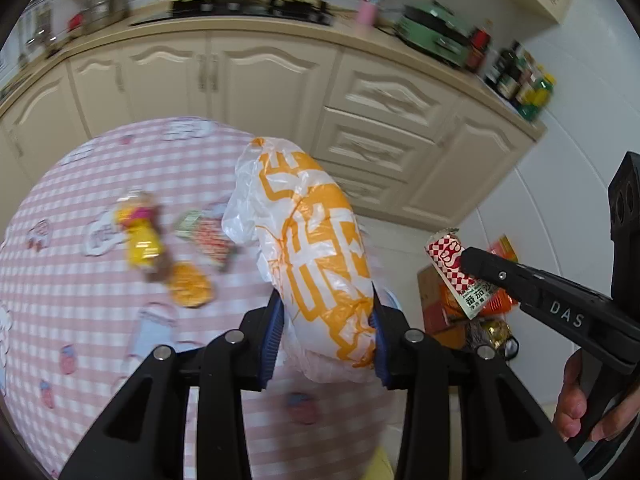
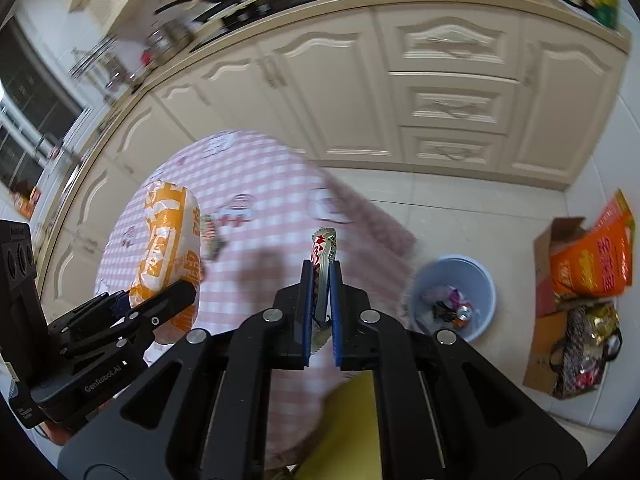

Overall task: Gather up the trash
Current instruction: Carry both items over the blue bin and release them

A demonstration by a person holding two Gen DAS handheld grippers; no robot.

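Table: where the pink-and-white checked cloth covers the round table (image 1: pixel 60 280), a yellow wrapper (image 1: pixel 142 240), a red-and-green packet (image 1: pixel 208 240) and an orange wrapper (image 1: pixel 188 284) lie blurred
Left claw (image 1: pixel 326 328): pinching the white-and-orange plastic bag (image 1: pixel 316 248) above the table
Right claw (image 2: pixel 322 312): pressed together on a red-checked sachet (image 2: pixel 323 250)
Floor: pale tiles; blue bin (image 2: pixel 454 298) with trash inside, just beside the table; cardboard box (image 2: pixel 560 280) with orange bags well apart
Room: cream kitchen cabinets (image 1: pixel 248 76), cluttered worktop above
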